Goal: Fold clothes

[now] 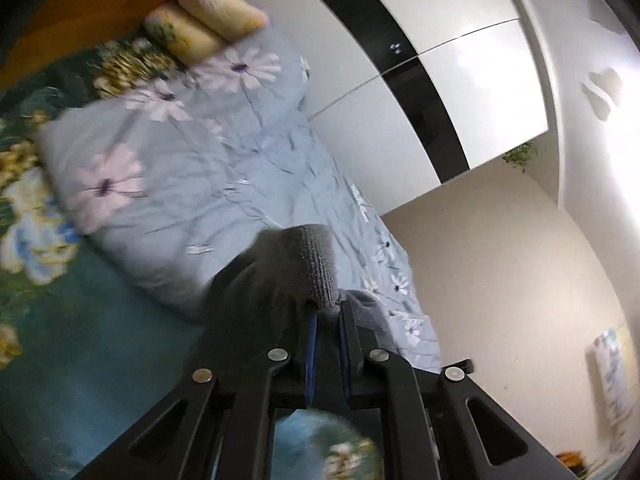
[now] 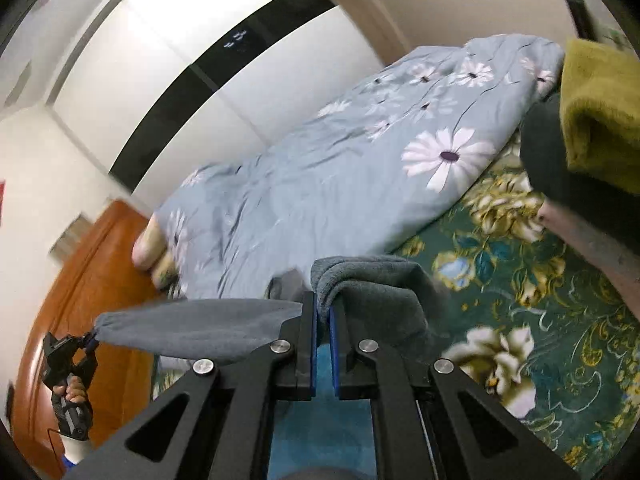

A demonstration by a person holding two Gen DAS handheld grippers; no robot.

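Note:
A grey knitted garment (image 2: pixel 192 330) hangs stretched in the air between my two grippers, above the bed. My left gripper (image 1: pixel 328 314) is shut on its ribbed grey edge (image 1: pixel 316 268), which bunches over the fingers. It also shows in the right wrist view (image 2: pixel 90 340), held by a hand at the far left, pinching the garment's corner. My right gripper (image 2: pixel 323 312) is shut on the other end of the garment, whose fold (image 2: pixel 380 280) drapes over the right finger.
The bed has a dark green flowered sheet (image 2: pixel 520 280). A pale blue flowered quilt (image 1: pixel 192 168) lies along its wall side, with rolled pillows (image 1: pixel 208 20) by the wooden headboard (image 2: pixel 100 280). Folded green and yellow clothes (image 2: pixel 592 120) are stacked at the right. A white and black wardrobe (image 1: pixel 400 60) stands behind.

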